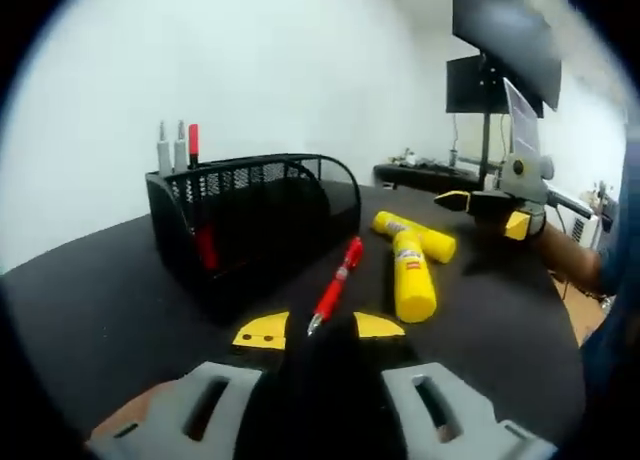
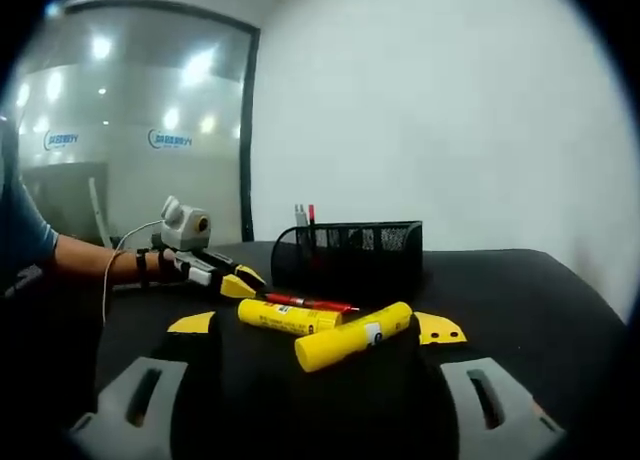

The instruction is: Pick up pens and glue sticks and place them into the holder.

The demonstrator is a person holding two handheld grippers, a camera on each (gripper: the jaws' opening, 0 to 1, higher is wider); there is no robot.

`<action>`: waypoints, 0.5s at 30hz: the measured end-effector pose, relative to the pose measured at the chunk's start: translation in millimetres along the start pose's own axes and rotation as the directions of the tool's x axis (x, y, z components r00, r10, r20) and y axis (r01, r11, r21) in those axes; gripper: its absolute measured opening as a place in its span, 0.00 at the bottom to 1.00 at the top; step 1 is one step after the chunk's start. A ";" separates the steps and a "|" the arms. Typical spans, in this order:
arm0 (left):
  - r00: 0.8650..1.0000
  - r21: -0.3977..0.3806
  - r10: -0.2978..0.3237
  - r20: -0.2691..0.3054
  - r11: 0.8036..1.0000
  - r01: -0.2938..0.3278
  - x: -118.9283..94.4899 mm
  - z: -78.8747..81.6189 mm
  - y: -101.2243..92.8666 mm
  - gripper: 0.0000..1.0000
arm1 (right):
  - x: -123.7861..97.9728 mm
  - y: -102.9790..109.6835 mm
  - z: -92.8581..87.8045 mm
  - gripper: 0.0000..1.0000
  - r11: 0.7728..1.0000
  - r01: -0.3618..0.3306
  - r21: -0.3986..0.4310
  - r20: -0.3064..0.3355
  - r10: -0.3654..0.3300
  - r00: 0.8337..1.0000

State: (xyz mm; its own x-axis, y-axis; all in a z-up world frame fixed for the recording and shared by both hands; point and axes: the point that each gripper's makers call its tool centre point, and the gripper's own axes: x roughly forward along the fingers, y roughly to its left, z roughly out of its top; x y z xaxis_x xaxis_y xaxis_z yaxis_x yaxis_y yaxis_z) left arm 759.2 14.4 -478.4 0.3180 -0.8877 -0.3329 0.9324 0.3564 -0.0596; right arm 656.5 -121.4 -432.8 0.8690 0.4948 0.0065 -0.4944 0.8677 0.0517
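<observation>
In the left gripper view, the left gripper (image 1: 319, 330) has its yellow-tipped jaws spread apart with nothing between them, and the tip of a red pen (image 1: 335, 285) lies on the black table (image 1: 90, 310) right in the gap just ahead of them, its barrel running away toward the far right. Ahead and to the left of these fingers stands the black mesh holder (image 1: 250, 215), with two grey pens (image 1: 171, 148) and a red marker (image 1: 194, 142) upright in its back compartment. Ahead and to the right of the fingertips lie two yellow glue sticks (image 1: 413, 260), touching each other at an angle. Beyond them the right gripper (image 1: 490, 208) hovers above the table, held by a person's arm. In the right gripper view, that gripper's jaws are wide apart and empty, and the glue sticks lie between and just beyond its yellow tips (image 2: 440, 329), the nearer one slanted across the gap. The red pen rests behind them, the holder further back, and the left gripper reaches in from the left.
</observation>
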 end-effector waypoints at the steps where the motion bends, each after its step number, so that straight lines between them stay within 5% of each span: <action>1: 1.000 0.004 0.006 -0.002 1.000 -0.006 1.3 -0.2 1.6 0.27 | 0.0 0.0 0.0 0.71 1.000 0.001 0.000 0.000 -0.001 1.000; 15: 0.999 0.030 -0.008 -0.033 1.000 0.009 15.3 -8.3 7.3 0.18 | 0.9 -5.4 -0.6 0.69 1.000 0.006 0.005 -0.002 -0.006 1.000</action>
State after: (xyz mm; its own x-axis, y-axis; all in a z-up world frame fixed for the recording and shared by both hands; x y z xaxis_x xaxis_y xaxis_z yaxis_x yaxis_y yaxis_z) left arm 769.5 5.9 -491.7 0.3049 -0.8805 -0.3630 0.9399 0.3397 -0.0345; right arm 659.9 -125.5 -433.7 0.8721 0.4894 0.0040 -0.4888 0.8706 0.0565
